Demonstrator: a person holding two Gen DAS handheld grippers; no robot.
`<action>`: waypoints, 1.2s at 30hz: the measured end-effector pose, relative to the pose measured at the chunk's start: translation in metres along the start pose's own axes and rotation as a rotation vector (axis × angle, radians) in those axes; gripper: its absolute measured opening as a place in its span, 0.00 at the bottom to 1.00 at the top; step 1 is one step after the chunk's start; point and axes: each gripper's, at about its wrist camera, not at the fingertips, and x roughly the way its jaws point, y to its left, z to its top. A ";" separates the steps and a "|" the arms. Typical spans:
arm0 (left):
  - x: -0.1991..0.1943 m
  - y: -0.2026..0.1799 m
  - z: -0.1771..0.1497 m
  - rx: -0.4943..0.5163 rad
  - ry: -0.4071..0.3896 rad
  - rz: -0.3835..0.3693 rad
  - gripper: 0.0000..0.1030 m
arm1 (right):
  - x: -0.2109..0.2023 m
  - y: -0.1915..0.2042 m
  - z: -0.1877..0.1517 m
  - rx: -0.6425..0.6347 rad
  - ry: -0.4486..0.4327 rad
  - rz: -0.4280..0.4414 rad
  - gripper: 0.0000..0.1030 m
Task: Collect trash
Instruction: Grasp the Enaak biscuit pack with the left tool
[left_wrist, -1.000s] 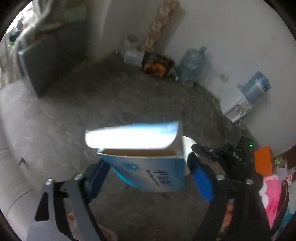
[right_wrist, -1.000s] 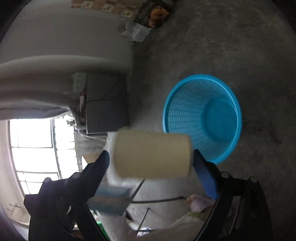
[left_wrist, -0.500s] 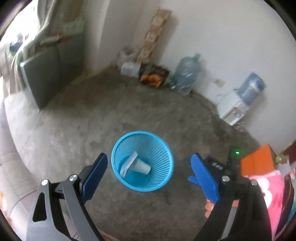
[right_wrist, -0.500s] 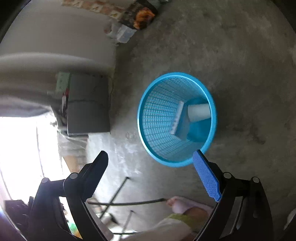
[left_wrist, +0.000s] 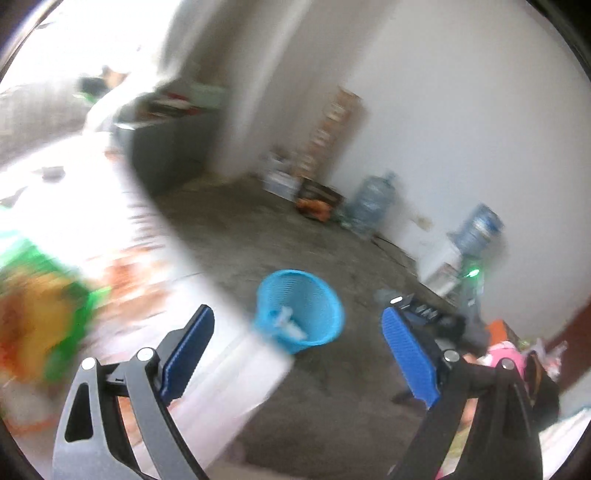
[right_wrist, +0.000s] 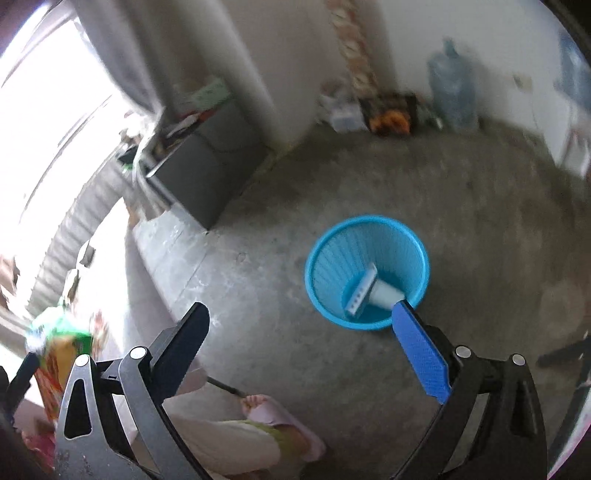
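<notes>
A blue mesh waste basket (right_wrist: 402, 236) stands on the concrete floor; it also shows in the left wrist view (left_wrist: 317, 295). Inside lie a blue-and-white carton (right_wrist: 360, 291) and a pale paper roll (right_wrist: 384, 295). My right gripper (right_wrist: 299, 336) is open and empty, above and in front of the basket. My left gripper (left_wrist: 297, 334) is open and empty, back from the basket, near a white table edge (left_wrist: 236, 365). A blurred green and orange packet (left_wrist: 40, 306) lies on that table; it also shows at the right wrist view's left edge (right_wrist: 55, 350).
A grey cabinet (right_wrist: 207, 177) stands by a white pillar. Water jugs (left_wrist: 373, 203) and boxes (left_wrist: 317, 195) line the far wall. A water dispenser (left_wrist: 476, 229) stands at the right. A person's foot in a pink slipper (right_wrist: 273, 410) is below the right gripper.
Both grippers, which let the carton and roll drop into the basket, have swung away from above it. The left view has turned toward the table and is blurred.
</notes>
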 end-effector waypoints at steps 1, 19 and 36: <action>-0.020 0.011 -0.009 -0.011 -0.028 0.043 0.87 | -0.001 0.012 -0.002 -0.038 -0.009 -0.002 0.92; -0.211 0.171 -0.153 -0.416 -0.252 0.647 0.92 | 0.004 0.245 -0.107 -0.634 0.146 0.443 0.92; -0.200 0.273 -0.174 -0.612 -0.074 0.606 0.07 | 0.001 0.306 -0.151 -0.739 0.265 0.492 0.92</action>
